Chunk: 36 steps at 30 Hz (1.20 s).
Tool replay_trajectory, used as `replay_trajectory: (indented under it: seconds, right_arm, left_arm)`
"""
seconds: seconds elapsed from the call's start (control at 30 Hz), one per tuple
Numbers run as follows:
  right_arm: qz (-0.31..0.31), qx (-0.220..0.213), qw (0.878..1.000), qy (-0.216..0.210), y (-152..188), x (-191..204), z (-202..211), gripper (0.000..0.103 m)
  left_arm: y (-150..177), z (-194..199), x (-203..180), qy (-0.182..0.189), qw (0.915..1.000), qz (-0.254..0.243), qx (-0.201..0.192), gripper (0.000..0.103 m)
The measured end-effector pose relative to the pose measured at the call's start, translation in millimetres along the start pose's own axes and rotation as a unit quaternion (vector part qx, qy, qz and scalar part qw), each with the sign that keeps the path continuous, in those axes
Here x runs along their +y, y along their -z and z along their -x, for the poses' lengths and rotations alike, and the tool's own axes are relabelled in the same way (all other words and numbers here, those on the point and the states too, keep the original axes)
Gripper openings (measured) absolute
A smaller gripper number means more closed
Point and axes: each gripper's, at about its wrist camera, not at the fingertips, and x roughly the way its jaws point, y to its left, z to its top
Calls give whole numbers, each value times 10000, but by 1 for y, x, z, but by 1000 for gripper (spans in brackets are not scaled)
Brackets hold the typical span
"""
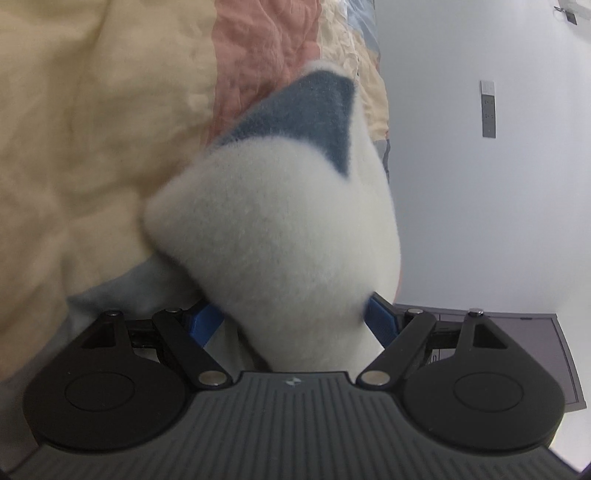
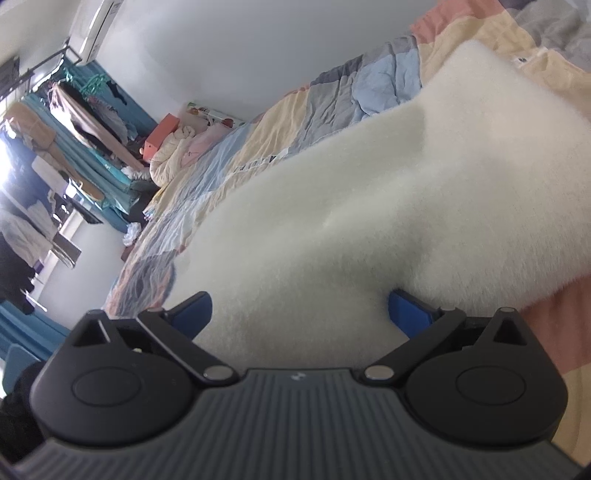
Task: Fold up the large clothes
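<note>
Patchwork quilt (image 2: 258, 147) behind; fuzzy white garment (image 1: 273, 236) hides fingertips; both tools' grip unclear.

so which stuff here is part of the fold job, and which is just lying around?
In play: fluffy white garment, left gripper, right gripper.

Bystanders: patchwork quilt, clothes rack, air conditioner, wall switch, dark cabinet.

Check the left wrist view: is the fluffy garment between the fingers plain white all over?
No. The fluffy garment between the left gripper's blue fingers has a blue-grey patch near its top, above the patchwork bedspread.
</note>
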Motion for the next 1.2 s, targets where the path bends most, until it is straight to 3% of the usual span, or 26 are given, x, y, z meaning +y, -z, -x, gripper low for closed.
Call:
replay_trajectory:
  seconds: [0.2,0.37,0.47,0.63,0.73,0.93,1.07,1.2]
  right_arm:
    - [-539,299,9977,-298,9,-5,4,103]
    - [-1656,977,9789,-694,30,-25,-16,103]
    - [-2004,1003,9713,-796,32,-33,-22,103]
    - [-2456,455,9651,-791,15,-51,-23,103]
    - [-2772,170,9590,-567,4,-67,-21,103]
    - [-3537,-104,9337,-540,-3,-91,-13,103]
    - [-3772,-313,9243,-486,-4,-101,-4,103]
    - [-3565,-455,9309,-654,-6,-89,3,103]
  left_arm:
    - [-4,3,3,134,9991,260,-299,79]
    - [-2,8,-17,2,9973,-408,-615,50]
    - [7,17,-33,80,9913,-970,-889,45]
    - [10,21,-37,184,9899,-1070,-909,44]
    - [8,20,-37,198,9904,-1037,-886,44]
    - [3,22,-24,240,9941,-710,-784,45]
    - [3,19,-20,169,9953,-598,-748,49]
    - [-1,15,-14,136,9971,-382,-641,61]
